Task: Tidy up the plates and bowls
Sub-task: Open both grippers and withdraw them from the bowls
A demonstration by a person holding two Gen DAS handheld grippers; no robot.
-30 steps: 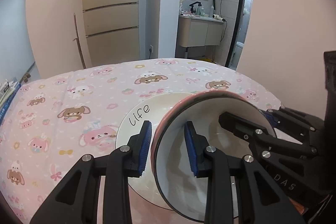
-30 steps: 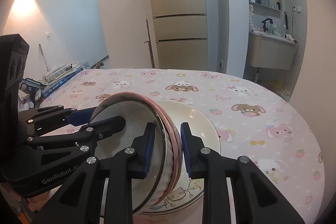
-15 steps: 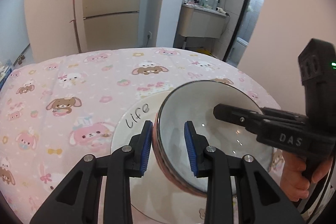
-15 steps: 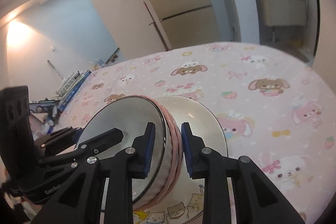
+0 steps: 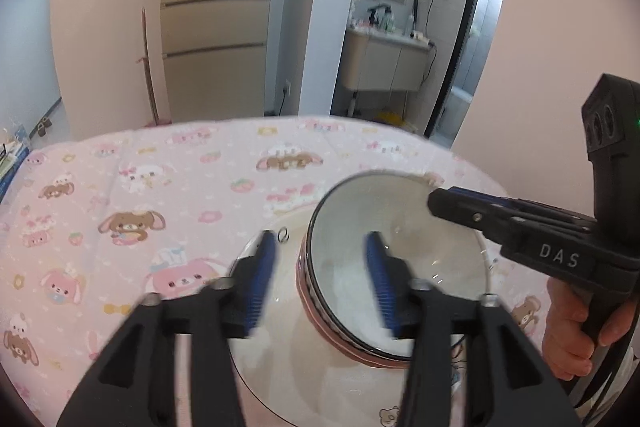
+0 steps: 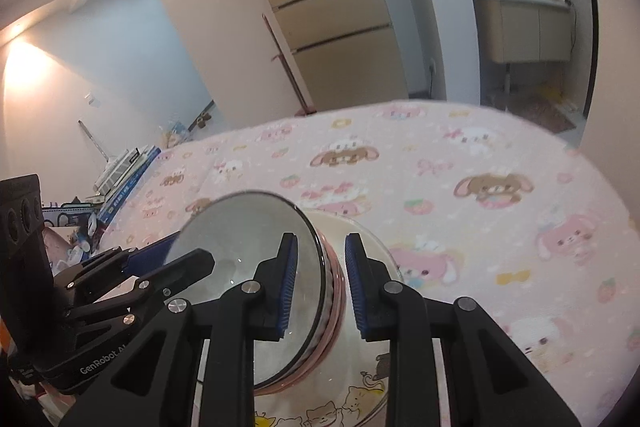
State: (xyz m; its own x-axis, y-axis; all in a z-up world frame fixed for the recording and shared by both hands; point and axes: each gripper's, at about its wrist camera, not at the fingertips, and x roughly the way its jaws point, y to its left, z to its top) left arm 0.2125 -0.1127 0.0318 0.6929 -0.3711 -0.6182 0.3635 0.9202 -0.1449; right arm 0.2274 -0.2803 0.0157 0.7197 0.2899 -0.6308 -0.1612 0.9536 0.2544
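Observation:
A white bowl with a pink outside (image 5: 400, 259) sits on a white plate (image 5: 280, 359) on the pink cartoon tablecloth. My left gripper (image 5: 320, 279) is open, its jaws spread on either side of the bowl's left rim and clear of it. In the right wrist view the bowl (image 6: 248, 259) rests on the plate with cat drawings (image 6: 360, 395). My right gripper (image 6: 320, 287) straddles the bowl's right rim with its jaws apart, a gap showing on the outer side.
The pink tablecloth (image 5: 140, 195) covers the round table. Books and clutter (image 6: 120, 171) lie beyond the table's left edge. A fridge (image 5: 216, 19) and a bathroom vanity (image 5: 384, 63) stand behind.
Both grippers have opened wider and let go of the bowl's rim. The bowl has come down onto the plate. Both views have risen and pulled back a little.

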